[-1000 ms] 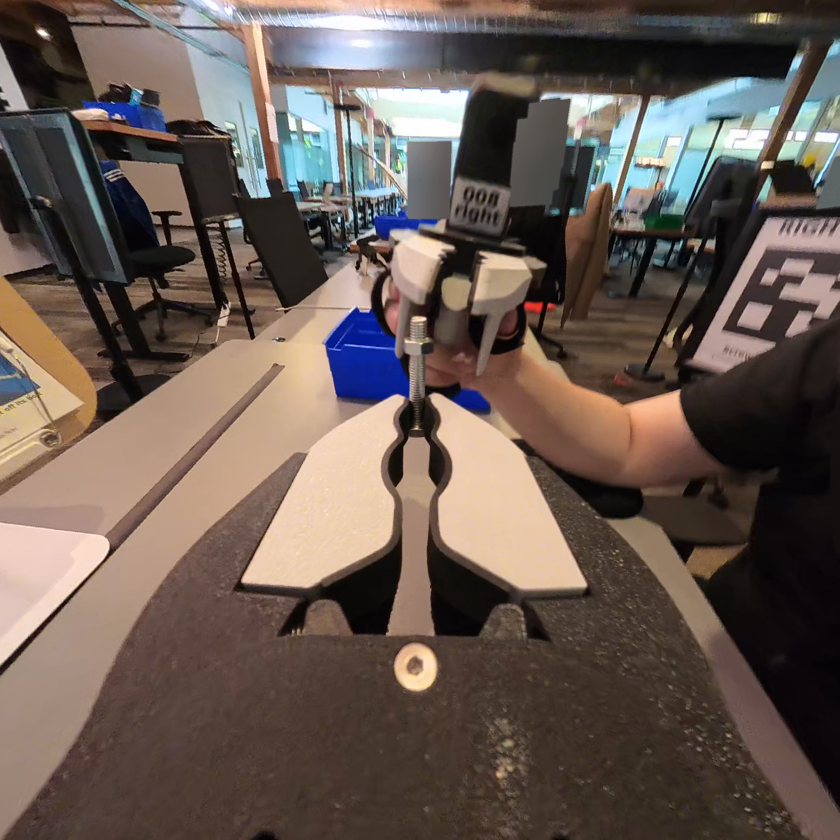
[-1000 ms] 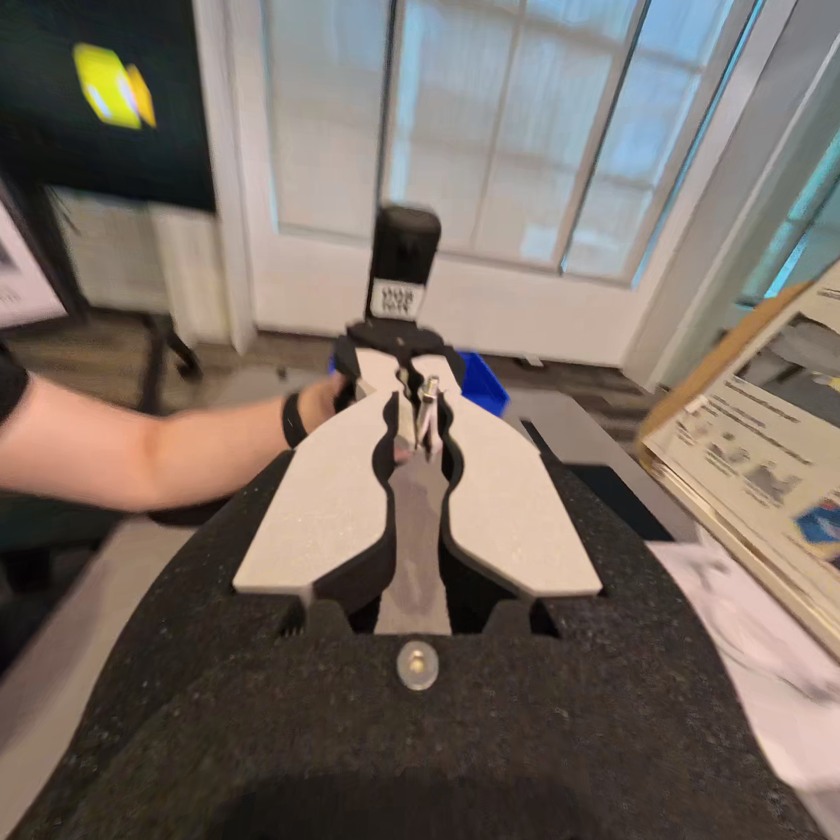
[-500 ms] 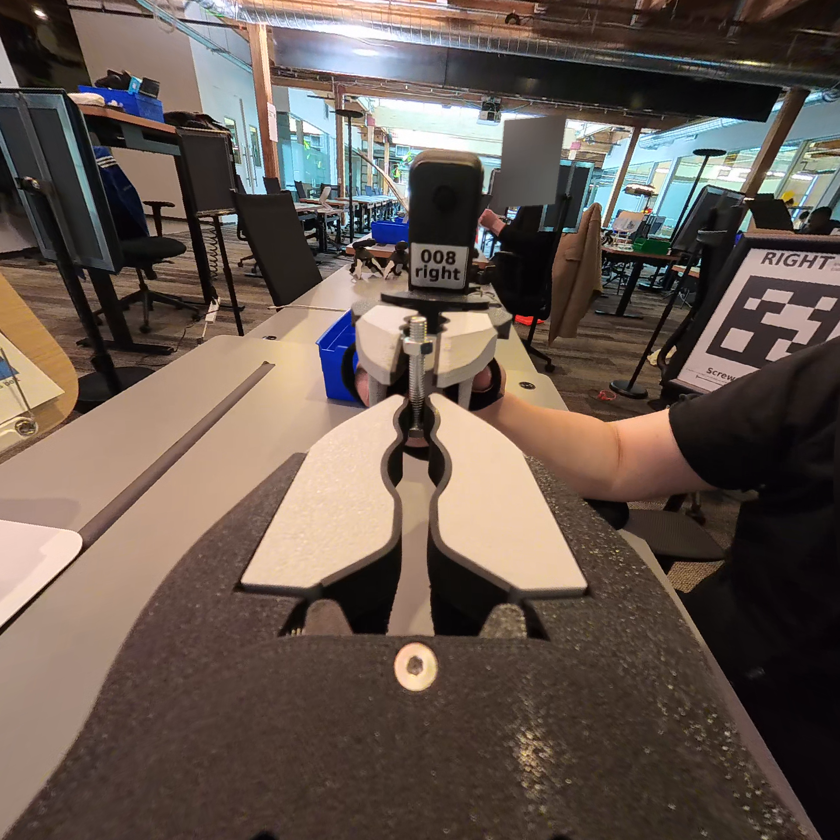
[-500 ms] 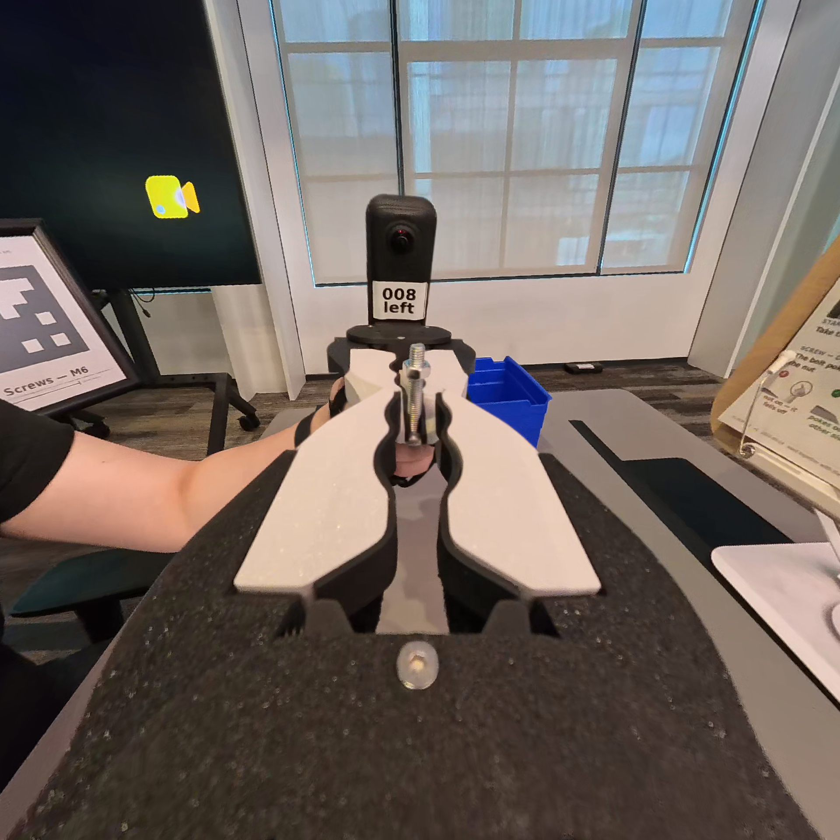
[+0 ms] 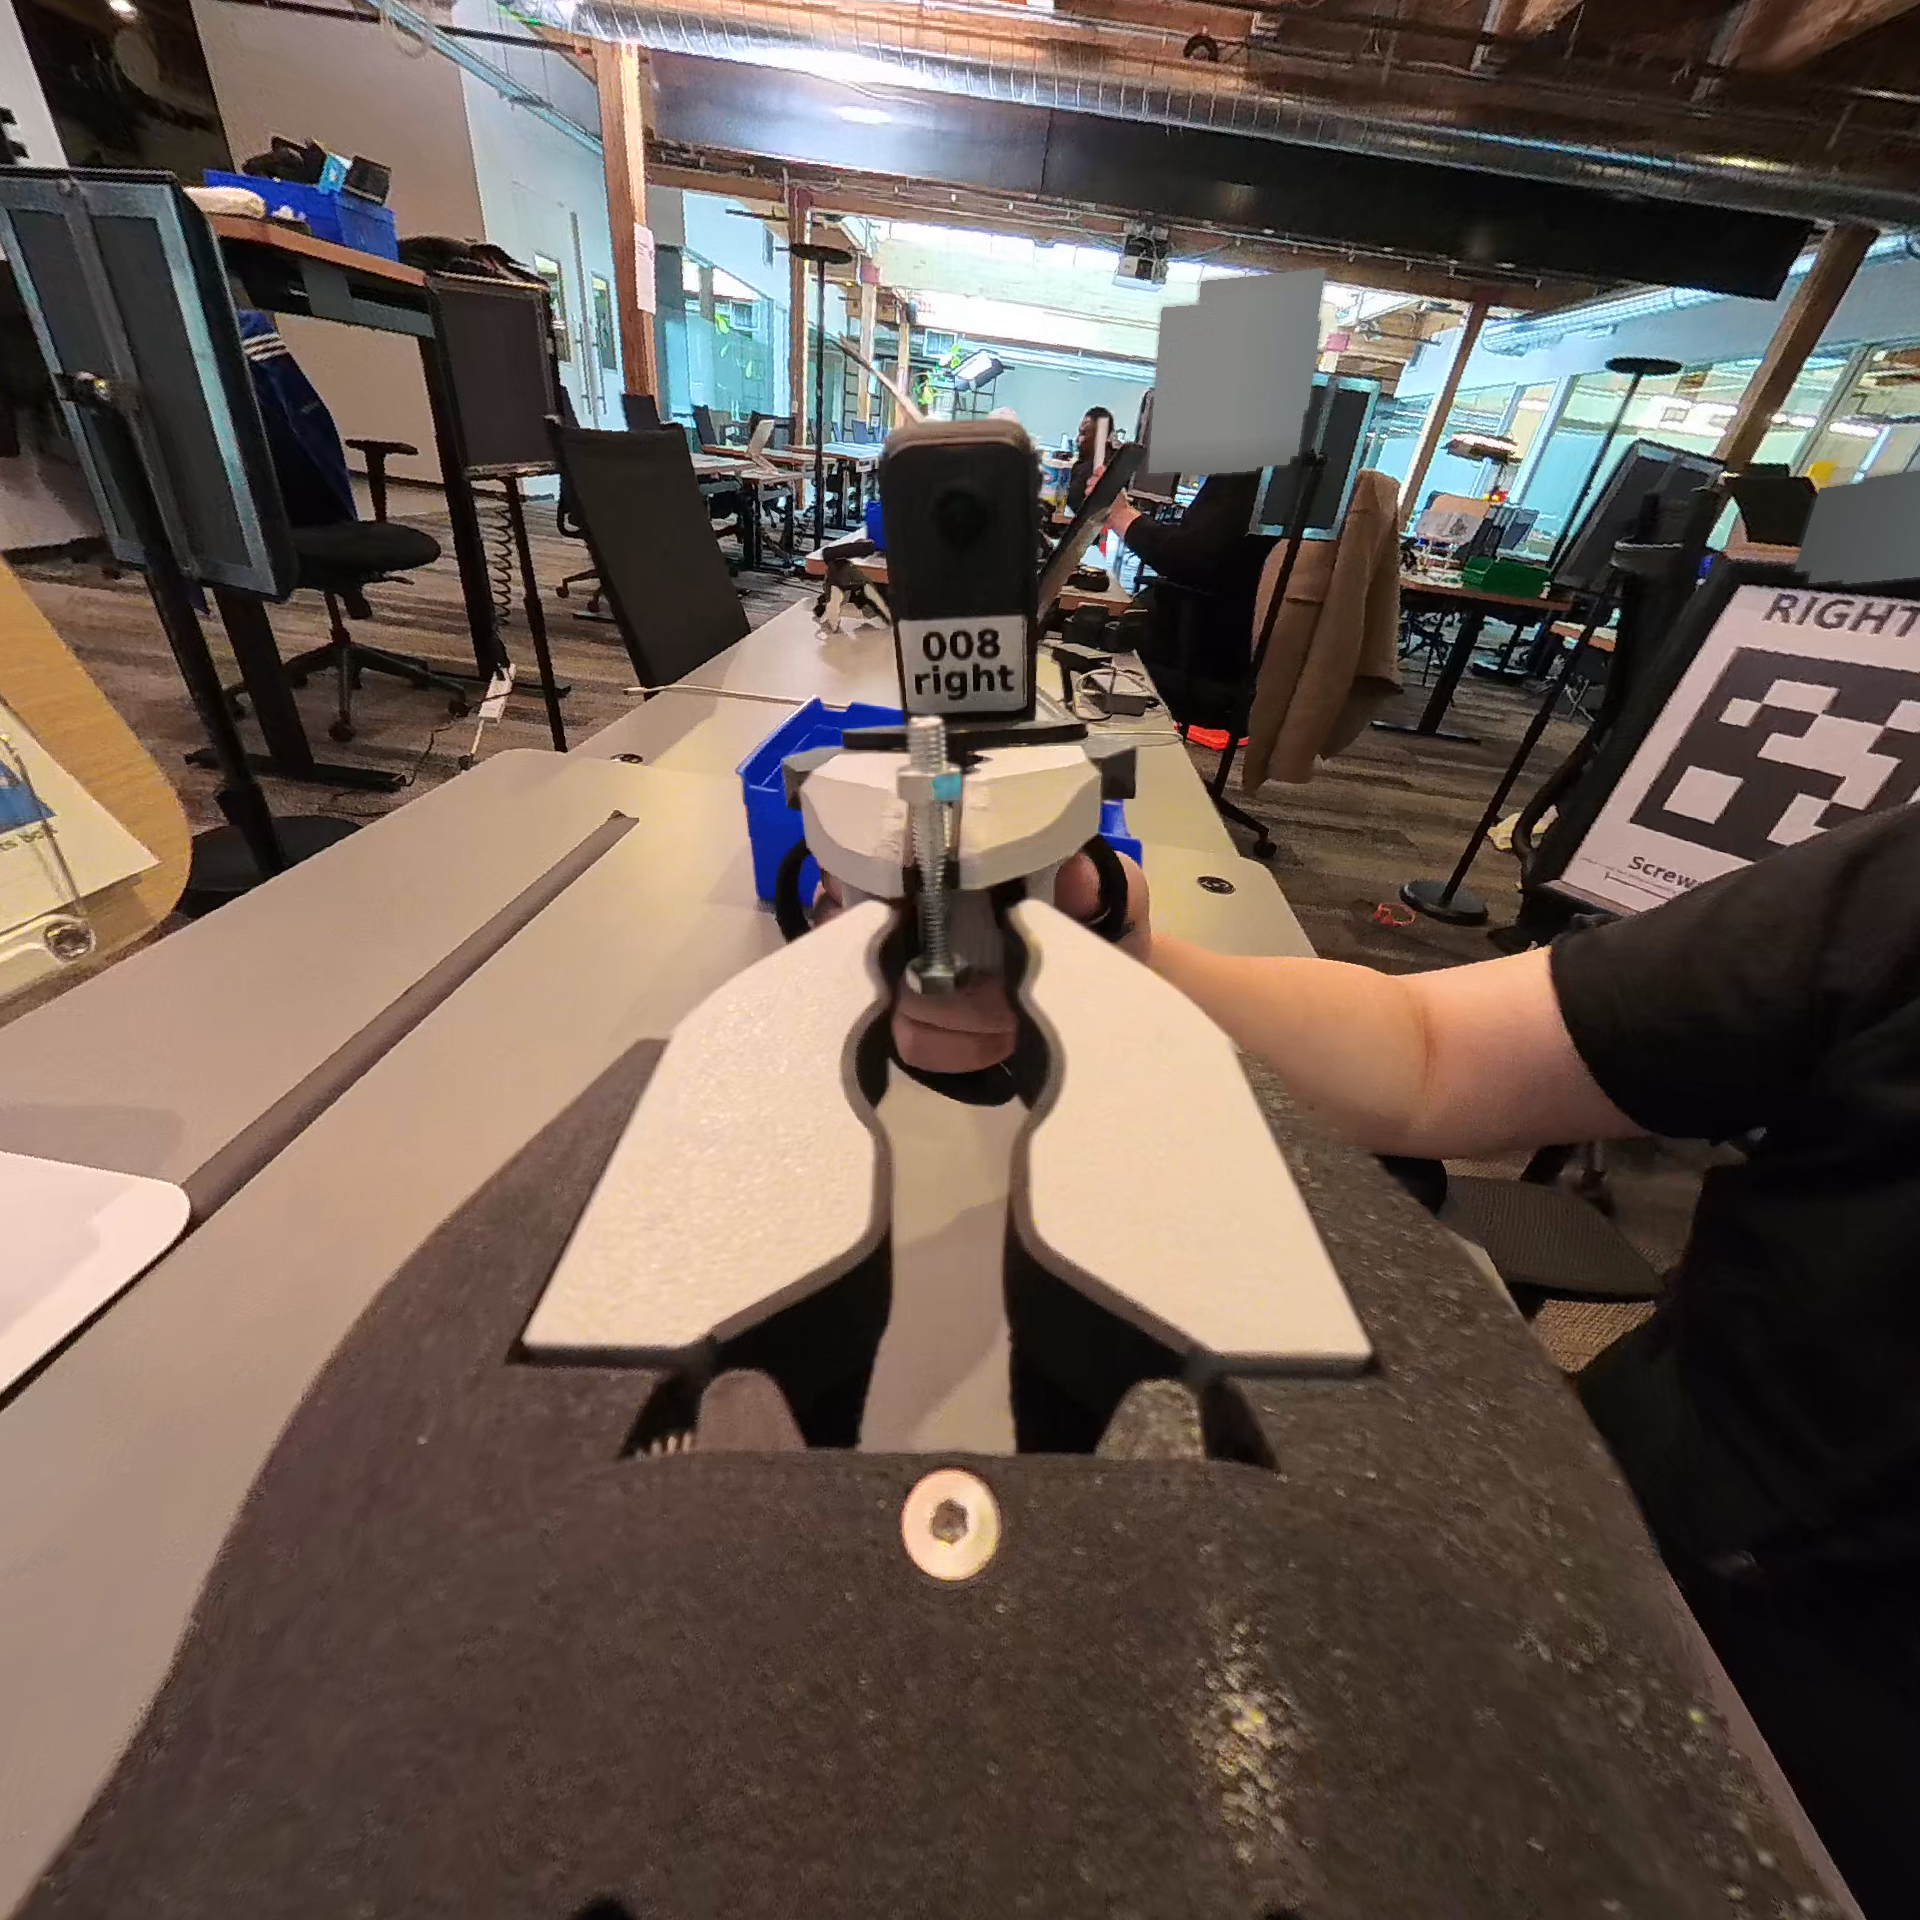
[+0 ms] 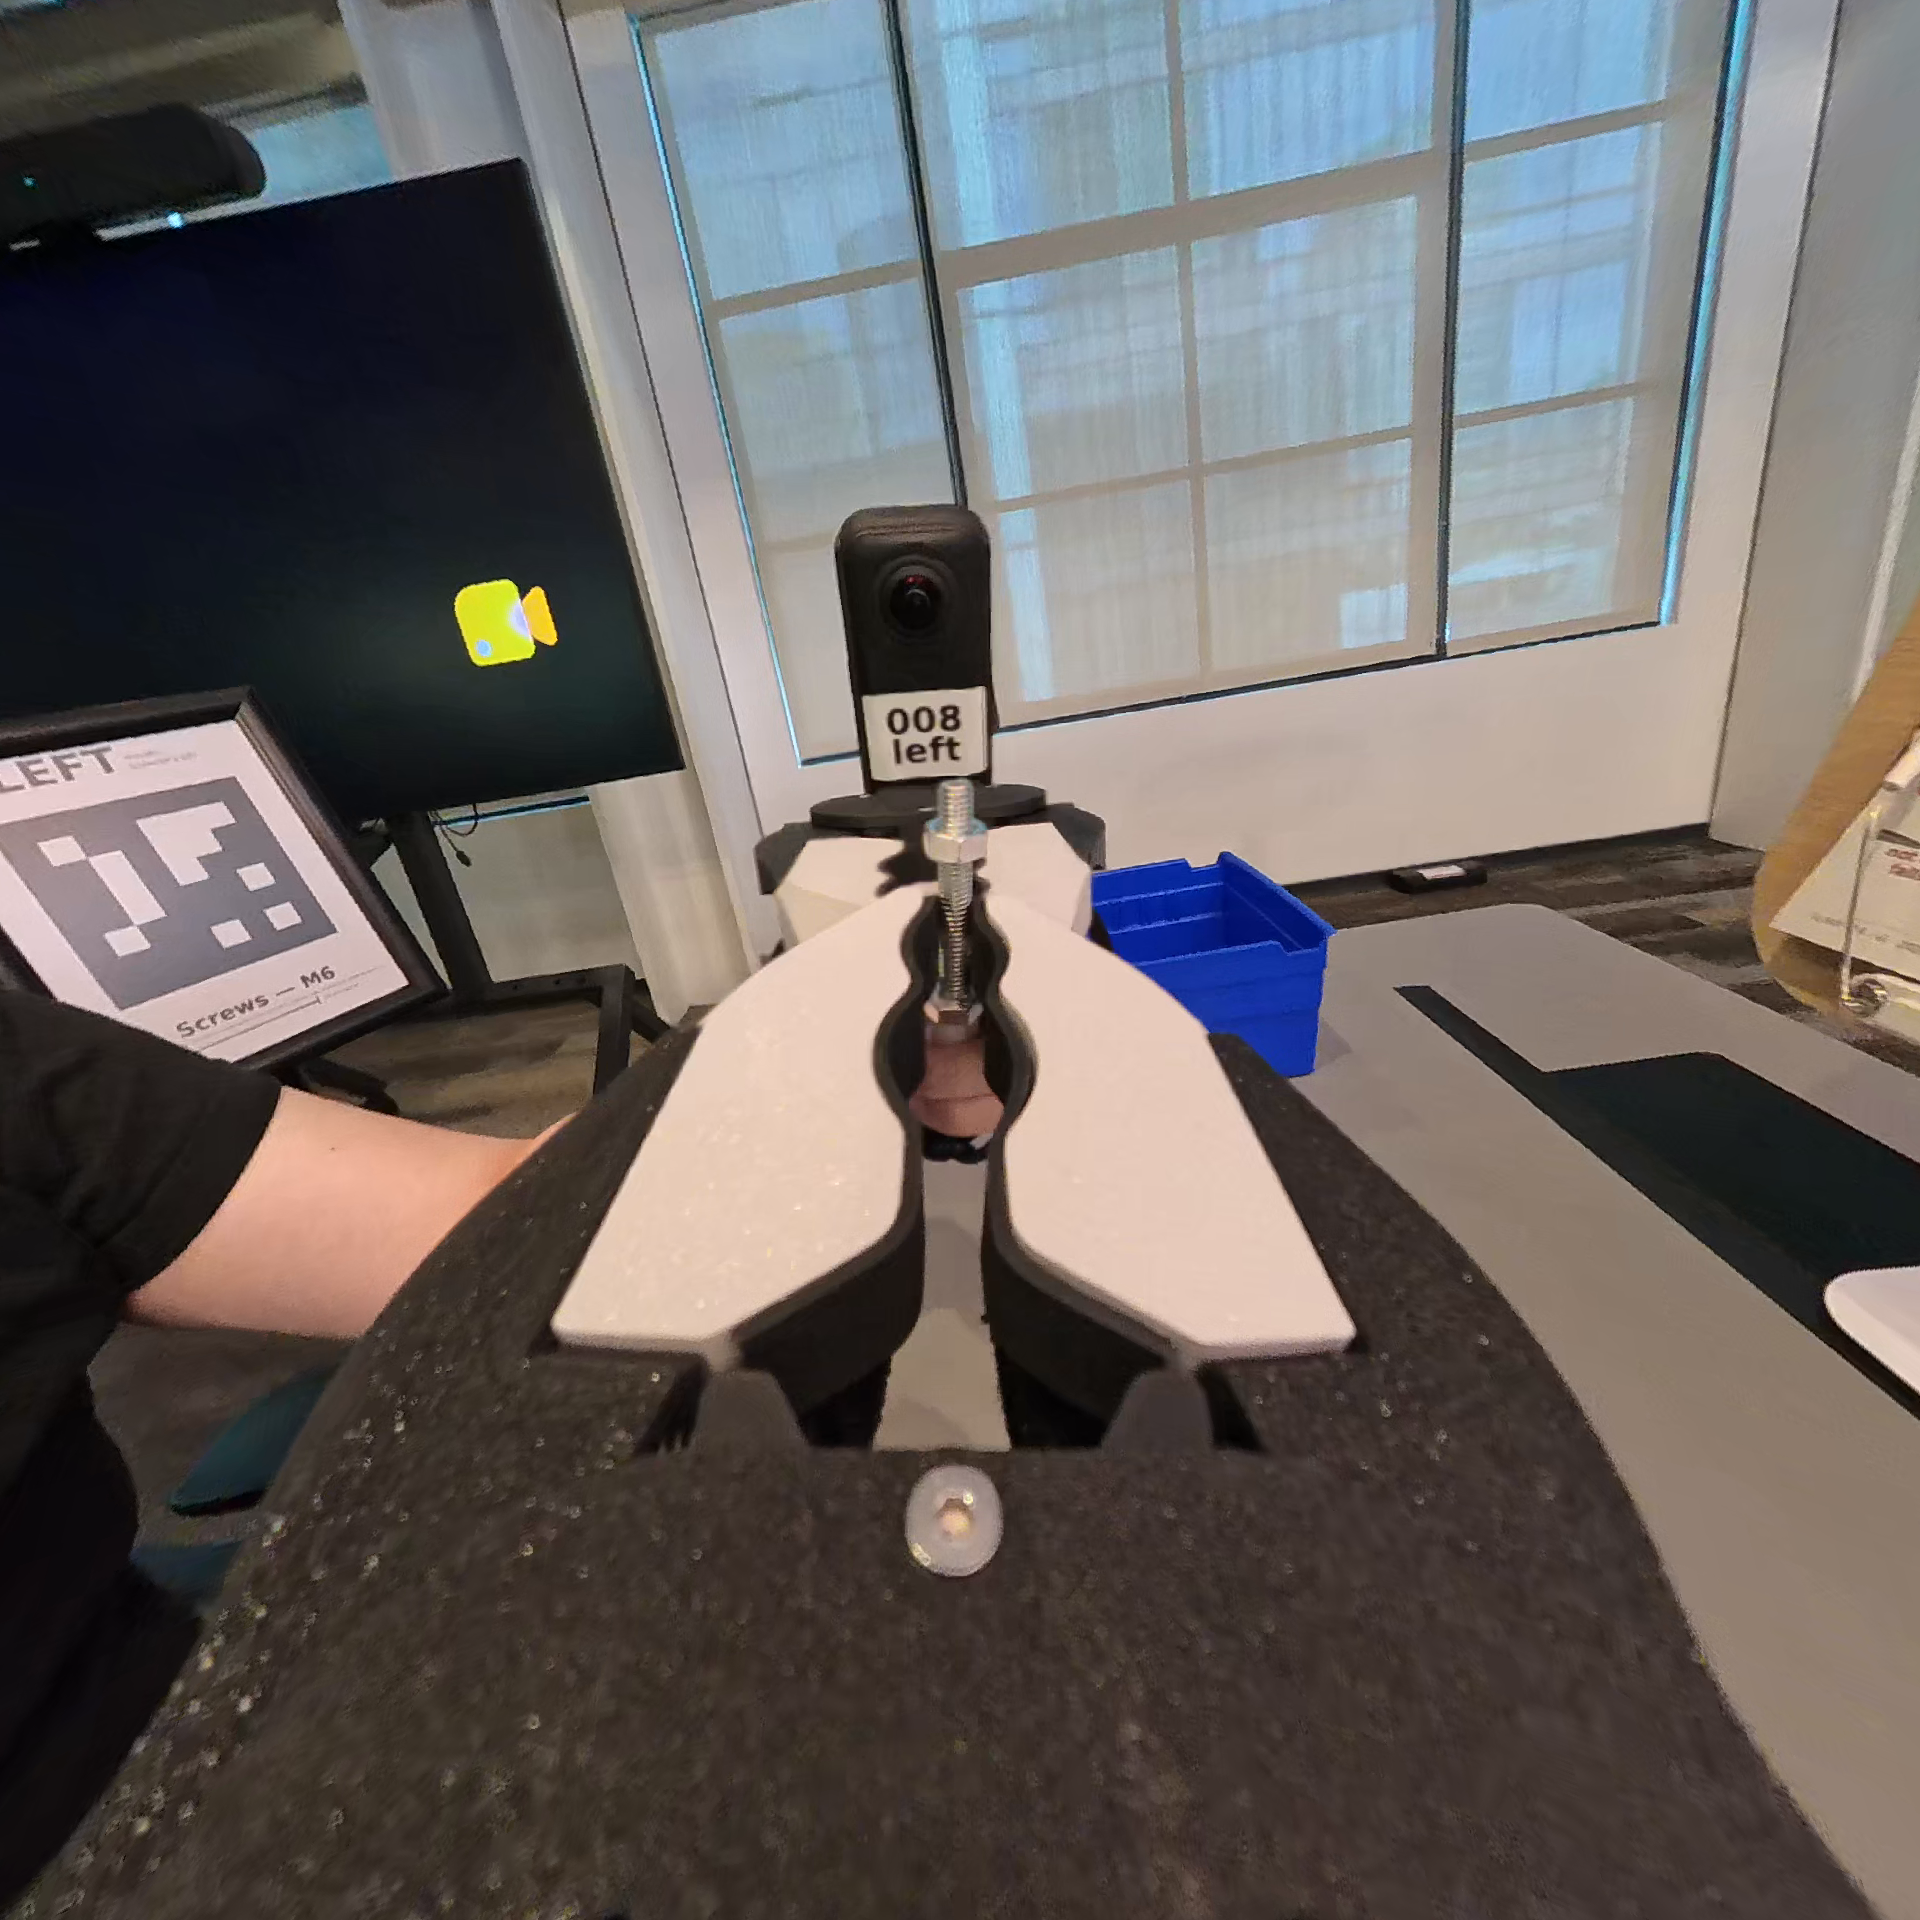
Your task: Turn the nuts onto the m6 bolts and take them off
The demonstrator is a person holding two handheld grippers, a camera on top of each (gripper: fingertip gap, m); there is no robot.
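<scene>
A silver M6 bolt (image 5: 932,883) stands upright between my two grippers, which face each other tip to tip. A hex nut (image 5: 932,787) sits near its top end, and the bolt head is at the bottom. My right gripper (image 6: 951,909) is shut on the bolt (image 6: 951,878) below the nut (image 6: 954,831). My left gripper (image 5: 948,914) is around the lower shaft just above the head, with its jaws a little apart. The right gripper (image 5: 940,831) shows head-on in the left wrist view, the left gripper (image 6: 935,873) in the right wrist view.
A blue bin (image 6: 1216,956) stands on the grey table (image 6: 1558,1039) behind the grippers. A white tray (image 5: 62,1247) lies at the table's edge. Framed marker signs (image 5: 1787,748) stand on either side. A person's arms (image 5: 1351,1049) hold the grippers. Less than 4 cm separates the two grippers' tips.
My right gripper swung back level from a tilt, then closed on the bolt. My left gripper's jaws have spread a little. The bolt and nut stayed in place.
</scene>
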